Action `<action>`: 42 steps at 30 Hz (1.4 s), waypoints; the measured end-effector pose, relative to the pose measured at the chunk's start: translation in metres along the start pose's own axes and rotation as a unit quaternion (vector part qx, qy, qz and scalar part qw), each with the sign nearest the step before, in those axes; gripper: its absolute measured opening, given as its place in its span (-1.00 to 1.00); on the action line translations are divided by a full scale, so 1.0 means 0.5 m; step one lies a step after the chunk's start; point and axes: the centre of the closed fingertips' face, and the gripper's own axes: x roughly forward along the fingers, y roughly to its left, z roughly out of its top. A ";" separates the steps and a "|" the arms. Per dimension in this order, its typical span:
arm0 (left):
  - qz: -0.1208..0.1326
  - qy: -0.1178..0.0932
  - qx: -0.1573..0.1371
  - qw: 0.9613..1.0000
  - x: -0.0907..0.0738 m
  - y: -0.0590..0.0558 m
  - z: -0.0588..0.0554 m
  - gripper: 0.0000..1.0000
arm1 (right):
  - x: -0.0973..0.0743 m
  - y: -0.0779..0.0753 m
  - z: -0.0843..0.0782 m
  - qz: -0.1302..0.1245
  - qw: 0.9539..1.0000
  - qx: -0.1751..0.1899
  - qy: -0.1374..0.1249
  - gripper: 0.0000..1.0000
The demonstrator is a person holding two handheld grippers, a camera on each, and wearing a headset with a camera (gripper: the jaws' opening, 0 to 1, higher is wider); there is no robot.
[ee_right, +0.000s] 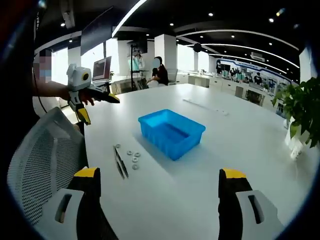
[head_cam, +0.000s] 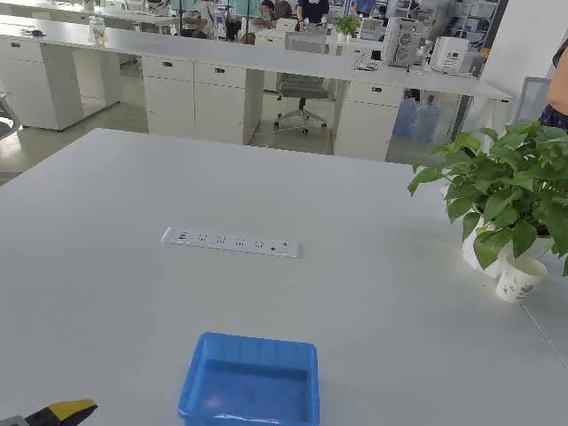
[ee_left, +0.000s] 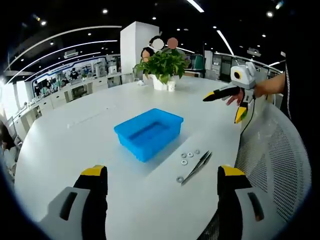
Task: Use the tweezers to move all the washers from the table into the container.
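Observation:
A blue container (head_cam: 248,380) sits near the table's front edge; it looks empty in the left gripper view (ee_left: 148,131) and the right gripper view (ee_right: 171,131). Beside it lie metal tweezers (ee_left: 197,167) (ee_right: 120,162) and several small washers (ee_left: 184,162) (ee_right: 132,156), on the table on the chair side of the container. My left gripper (ee_left: 161,200) is open, well short of them, with nothing between its jaws. My right gripper (ee_right: 160,200) is likewise open and holds nothing. Each gripper is seen in the other's view, held above the table edge (ee_left: 235,92) (ee_right: 87,92). A yellow-tipped jaw of a gripper (head_cam: 58,413) pokes in at the bottom left.
A white power strip (head_cam: 229,241) lies mid-table beyond the container. A potted plant (head_cam: 515,191) and a paper cup (head_cam: 519,277) stand at the right. A white mesh chair back (ee_left: 280,160) (ee_right: 45,160) stands at the table's edge. Other benches and people are far behind.

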 end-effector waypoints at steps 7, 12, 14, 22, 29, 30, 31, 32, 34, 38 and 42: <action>-0.002 0.001 0.006 1.000 0.000 -0.001 0.007 0.91 | -0.002 -0.003 0.006 0.002 1.000 -0.003 0.002 0.98; -0.002 0.000 0.009 1.000 0.000 0.001 0.012 0.91 | -0.001 -0.002 0.006 0.004 1.000 -0.007 0.006 0.98; -0.001 -0.001 0.010 1.000 0.000 0.002 0.014 0.91 | -0.001 -0.003 0.005 0.004 1.000 -0.008 0.006 0.98; -0.004 0.001 0.010 1.000 0.002 0.001 0.013 0.94 | -0.004 -0.005 -0.001 0.002 1.000 -0.007 0.009 0.98; -0.006 0.001 0.014 1.000 0.003 0.000 0.015 0.97 | -0.007 -0.007 0.001 0.001 1.000 -0.008 0.009 0.99; -0.006 0.001 0.016 1.000 0.003 0.001 0.015 0.98 | -0.007 -0.008 0.002 0.000 1.000 -0.009 0.009 0.99; -0.006 0.000 0.017 1.000 0.003 0.001 0.017 0.98 | -0.008 -0.008 0.002 0.000 1.000 -0.010 0.009 0.99; -0.006 0.000 0.017 1.000 0.003 0.002 0.018 0.98 | -0.008 -0.008 0.002 0.000 1.000 -0.010 0.009 0.99; -0.007 -0.001 0.019 1.000 0.003 0.003 0.020 0.98 | -0.009 -0.009 0.001 0.000 1.000 -0.011 0.010 0.99; -0.007 -0.001 0.022 1.000 0.003 0.005 0.024 0.98 | -0.012 -0.008 0.004 0.000 1.000 -0.012 0.011 0.99; -0.007 -0.001 0.025 1.000 0.003 0.007 0.026 0.98 | -0.014 -0.011 0.007 -0.001 1.000 -0.014 0.010 0.99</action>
